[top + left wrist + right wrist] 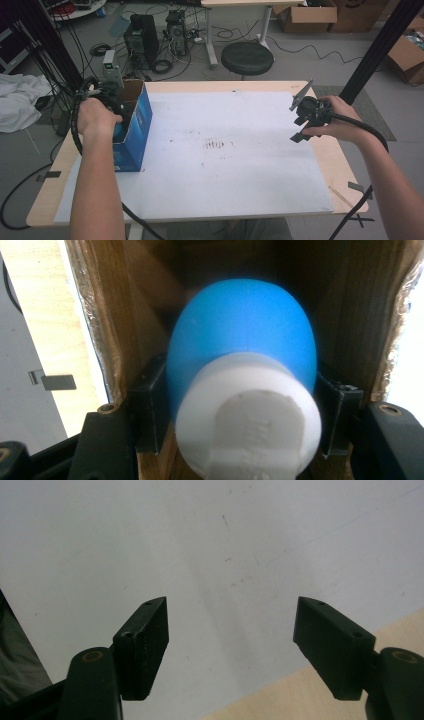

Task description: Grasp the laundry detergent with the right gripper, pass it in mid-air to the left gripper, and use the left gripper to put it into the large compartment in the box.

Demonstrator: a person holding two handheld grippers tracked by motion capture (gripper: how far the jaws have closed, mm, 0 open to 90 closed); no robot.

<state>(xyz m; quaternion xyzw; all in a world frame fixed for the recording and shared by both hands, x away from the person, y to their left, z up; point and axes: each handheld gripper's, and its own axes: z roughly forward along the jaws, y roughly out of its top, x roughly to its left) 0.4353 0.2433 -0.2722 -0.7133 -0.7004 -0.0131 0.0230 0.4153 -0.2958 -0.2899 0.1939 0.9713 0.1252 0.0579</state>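
A blue cardboard box (136,130) stands open-topped at the left of the table. My left gripper (118,111) reaches down into it, mostly covered by the hand. In the left gripper view, my left gripper (242,412) is shut on a blue egg-shaped object (240,325) with a white round base (247,410). Its black pads press on the object's two sides, between the box's brown inner walls (115,315). My right gripper (297,129) hovers over the right edge of the white sheet (225,165). In its own view, the right gripper (230,630) stands open with nothing between its jaws.
The white sheet covers most of the wooden table (345,165). A black frame post (375,50) rises at the far right. Beyond the table stand a black stool (247,57) and computer cases (142,40) among cables. A white cloth (17,100) lies at the left.
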